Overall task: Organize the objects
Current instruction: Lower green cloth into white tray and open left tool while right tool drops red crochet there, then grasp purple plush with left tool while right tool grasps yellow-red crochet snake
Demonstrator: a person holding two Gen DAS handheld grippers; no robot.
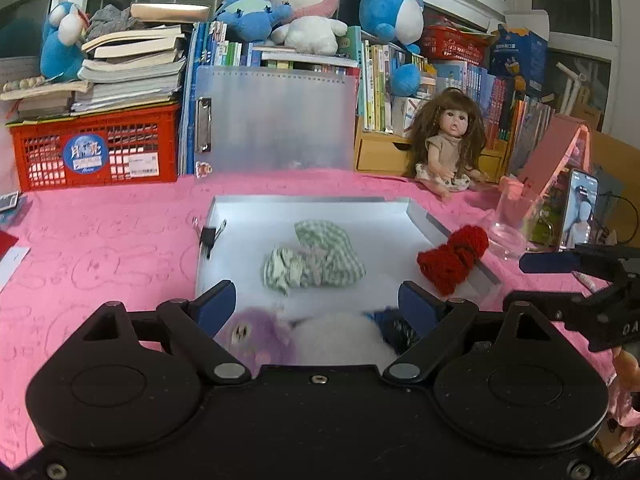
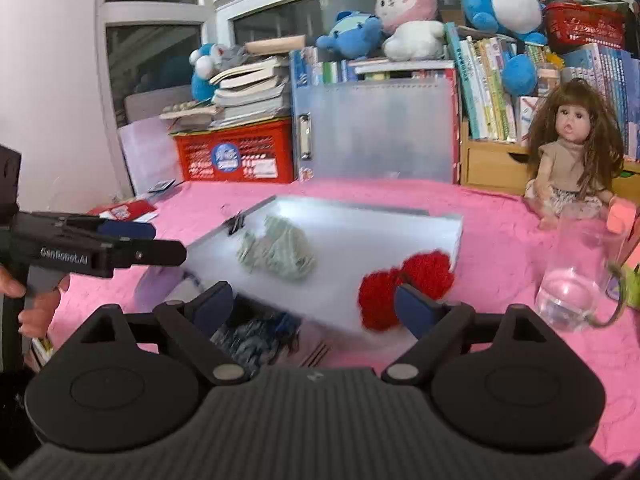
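Purple plush (image 1: 256, 336) shows only beneath the released left tool (image 1: 316, 304); right tool (image 2: 312, 304) gapes empty.

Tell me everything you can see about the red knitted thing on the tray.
The red knit is a small, chunky yarn piece, bright red, bunched into two rounded lobes like a bow or crumpled garment; its exact form is unclear. It lies limp over the right rim of the white tray, part inside and part hanging outside toward the pink cloth. In the right wrist view it sits just beyond the right gripper's fingertip, which partly hides it. No gripper holds it.
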